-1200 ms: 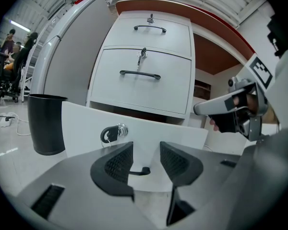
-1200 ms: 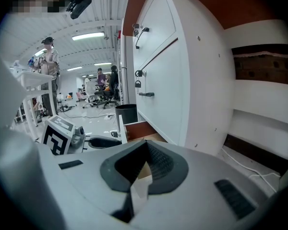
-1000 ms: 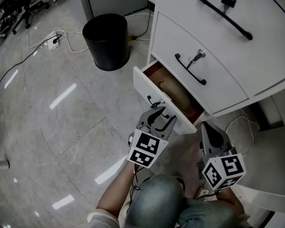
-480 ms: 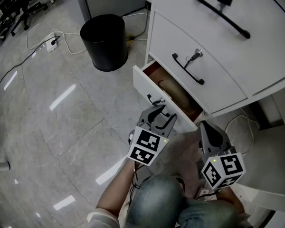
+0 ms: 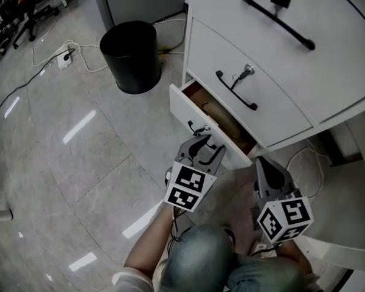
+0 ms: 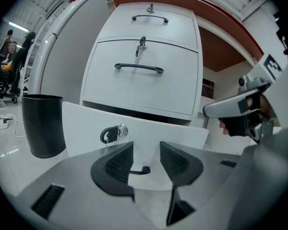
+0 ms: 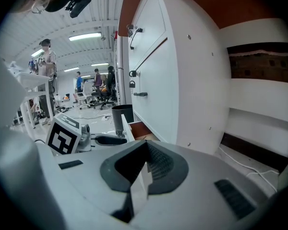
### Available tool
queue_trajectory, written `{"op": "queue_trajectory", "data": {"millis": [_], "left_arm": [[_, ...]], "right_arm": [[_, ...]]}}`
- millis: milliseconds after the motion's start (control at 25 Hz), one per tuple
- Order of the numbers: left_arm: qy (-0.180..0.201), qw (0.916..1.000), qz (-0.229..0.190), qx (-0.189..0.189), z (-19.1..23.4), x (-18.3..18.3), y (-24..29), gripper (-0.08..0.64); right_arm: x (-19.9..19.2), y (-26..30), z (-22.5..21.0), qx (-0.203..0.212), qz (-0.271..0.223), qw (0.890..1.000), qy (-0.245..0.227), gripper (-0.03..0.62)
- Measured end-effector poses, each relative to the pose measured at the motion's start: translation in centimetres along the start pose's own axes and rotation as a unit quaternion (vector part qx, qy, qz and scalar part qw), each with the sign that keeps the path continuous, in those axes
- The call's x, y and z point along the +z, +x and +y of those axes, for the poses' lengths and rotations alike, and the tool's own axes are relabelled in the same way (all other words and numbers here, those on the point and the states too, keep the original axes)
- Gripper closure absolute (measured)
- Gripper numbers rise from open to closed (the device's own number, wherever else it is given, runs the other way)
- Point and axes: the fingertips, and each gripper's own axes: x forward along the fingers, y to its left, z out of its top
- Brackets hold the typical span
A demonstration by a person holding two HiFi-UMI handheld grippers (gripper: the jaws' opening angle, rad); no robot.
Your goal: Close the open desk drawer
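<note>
The white desk pedestal's bottom drawer stands partly open, its brown inside showing. My left gripper is open right at the drawer front, low and close. The end of the black drawer handle shows between its fingers, and a keyed lock sits just above the left one. My right gripper hangs shut with nothing in it, to the right of the drawer beside the pedestal's side panel. From the right gripper view the jaws meet at the right gripper, with the drawer's edge beyond.
A black waste bin stands on the tiled floor left of the pedestal, with a power strip and cables further left. Two shut drawers with black handles are above the open one. The person's knees are below the grippers.
The drawer front and my left gripper have shifted slightly toward the pedestal, so the gap looks a little narrower. The right gripper has barely moved.
</note>
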Motion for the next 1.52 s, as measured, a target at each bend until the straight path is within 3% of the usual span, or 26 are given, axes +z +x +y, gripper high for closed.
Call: {"op": "queue_trajectory", "data": {"millis": [360,640,1520], "left_arm": [[0.015,0.9998,0.012,0.002,-0.1,0.4,1.0,0.383],[-0.008,1.0000,0.003,0.001,0.0,0.5,1.5,0.383],[-0.005,0.9999,0.008,0.011,-0.2,1.1,3.1,0.383]], "right_arm": [[0.2,0.0,0.1,0.000,-0.007,1.000,-0.001,0.595],[-0.1,-0.1,-0.7,-0.003,-0.009,1.000,0.007,0.595],[-0.1,-0.1,-1.0,-0.006,-0.012,1.000,0.004,0.595]]}}
